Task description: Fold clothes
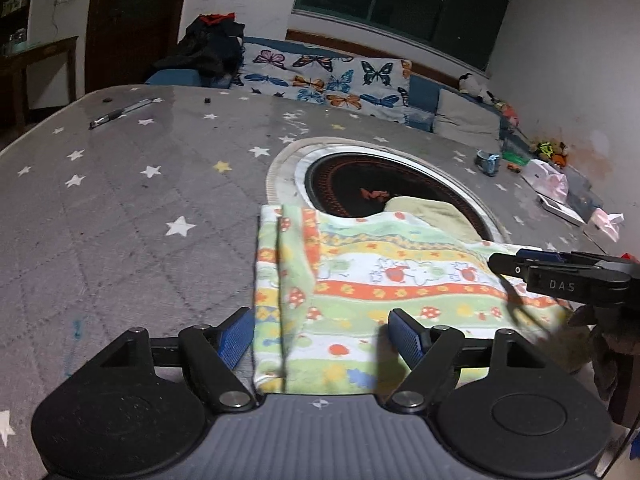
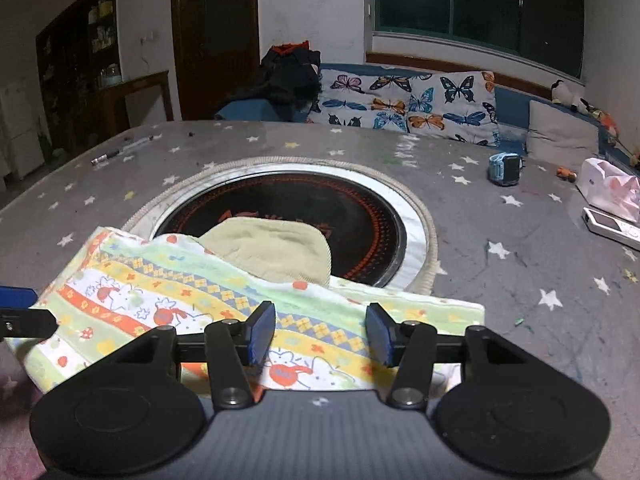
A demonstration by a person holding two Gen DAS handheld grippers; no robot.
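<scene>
Garment [image 2: 224,300], printed, soft and light, lay part-folded on the counter [image 2: 520,280], its far edge over the dark round inset at 12 o'clock. Left tongs [image 1: 322,336] and right tongs [image 2: 320,332] hovered over it released, gripping nothing. Likely limp; best pinched at corners.

Soft printed cloth garment [image 2: 224,300] lies on a matt quilted tablecloth [image 2: 500,280], beside a seemingly glossy hotplate [image 2: 360,220].

The patterned cloth [image 2: 224,304] covers the near part of the round black hob [image 2: 304,216]. The left hand-held gripper [image 2: 20,312] is cut off by the frame edge (only a fingertip shows), and the hob's orange markings are too blurred to read.
</scene>
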